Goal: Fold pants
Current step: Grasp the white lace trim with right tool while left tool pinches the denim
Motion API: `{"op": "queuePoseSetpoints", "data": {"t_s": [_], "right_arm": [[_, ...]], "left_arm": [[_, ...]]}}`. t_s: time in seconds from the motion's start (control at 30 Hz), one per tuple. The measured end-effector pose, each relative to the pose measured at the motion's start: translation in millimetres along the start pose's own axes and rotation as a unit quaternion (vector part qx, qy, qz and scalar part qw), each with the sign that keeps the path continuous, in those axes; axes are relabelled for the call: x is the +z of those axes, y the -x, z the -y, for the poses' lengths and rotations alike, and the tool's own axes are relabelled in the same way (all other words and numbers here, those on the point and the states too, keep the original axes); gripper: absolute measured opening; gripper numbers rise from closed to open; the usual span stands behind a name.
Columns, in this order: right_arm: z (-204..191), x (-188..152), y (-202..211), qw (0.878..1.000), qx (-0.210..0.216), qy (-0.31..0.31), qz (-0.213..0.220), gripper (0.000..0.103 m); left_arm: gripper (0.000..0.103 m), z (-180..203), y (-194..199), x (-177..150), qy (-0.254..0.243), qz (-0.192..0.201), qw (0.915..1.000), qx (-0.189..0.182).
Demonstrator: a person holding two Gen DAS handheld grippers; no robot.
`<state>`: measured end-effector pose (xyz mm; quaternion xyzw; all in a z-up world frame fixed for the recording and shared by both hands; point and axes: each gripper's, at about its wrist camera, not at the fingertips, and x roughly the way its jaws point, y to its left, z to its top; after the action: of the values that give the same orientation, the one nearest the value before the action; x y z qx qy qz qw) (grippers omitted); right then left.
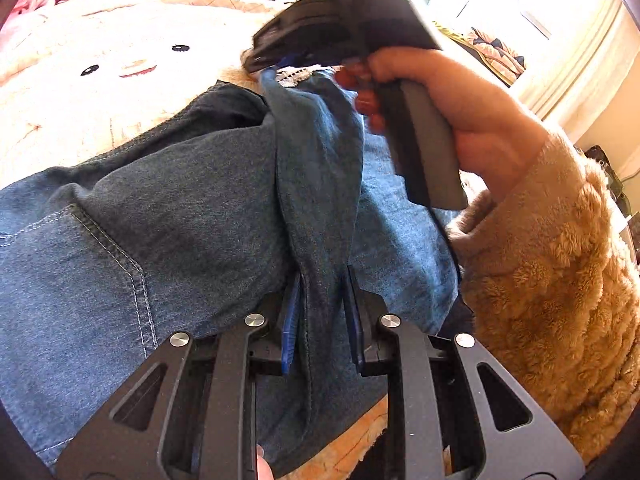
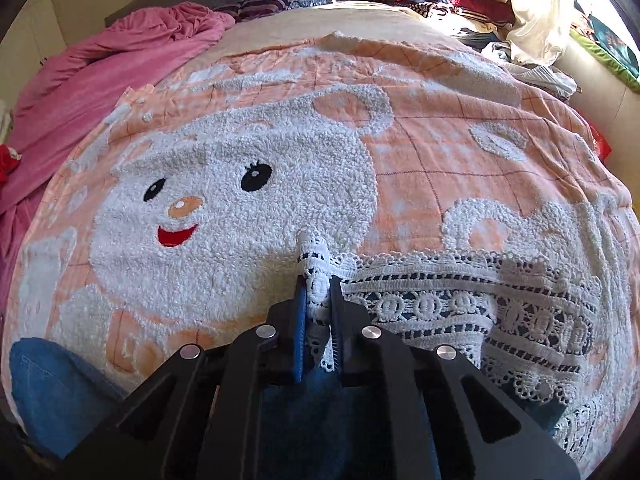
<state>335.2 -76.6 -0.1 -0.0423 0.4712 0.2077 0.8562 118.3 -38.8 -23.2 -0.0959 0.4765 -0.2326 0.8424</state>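
Pinched at both ends on the bed [image 2: 420,152].
Left gripper [image 1: 320,304] clamped on pants [image 1: 180,208] fold; right gripper [image 2: 318,300] nipping lace hem [image 2: 460,300].

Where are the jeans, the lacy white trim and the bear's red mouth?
jeans [image 1: 192,200], left wrist view, on the leg.
lacy white trim [image 2: 460,300], right wrist view, on its middle band.
bear's red mouth [image 2: 176,235], right wrist view, mid-smile.

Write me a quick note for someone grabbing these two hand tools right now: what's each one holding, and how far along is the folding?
Left gripper: shut on a denim fold of the jeans.
Right gripper: shut on the lace hem at the leg end.
Jeans lie rumpled on the bear blanket on the bed.
Done: both ends gripped.
Left: no neat fold visible yet; probably bring the hem over toward the waist, lay flat, release.
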Motion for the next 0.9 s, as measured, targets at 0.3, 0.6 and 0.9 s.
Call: {"op": "queuePoseSetpoints", "data": {"t_s": [0.3, 0.6, 0.9], "right_arm": [[50, -50, 104, 0.990, 0.047, -0.094, 0.094, 0.007], [104, -125, 189, 0.967, 0.053, -0.191, 0.162, 0.007], [124, -221, 213, 0.954, 0.061, -0.262, 0.133, 0.007]], "left_arm": [[0.039, 6, 7, -2, -0.003, 0.034, 0.9994, 0.005], [0.001, 13, -3, 3, -0.056, 0.038, 0.9964, 0.051], [0.001, 21, 25, -5, -0.128, 0.044, 0.9895, 0.048]]}}
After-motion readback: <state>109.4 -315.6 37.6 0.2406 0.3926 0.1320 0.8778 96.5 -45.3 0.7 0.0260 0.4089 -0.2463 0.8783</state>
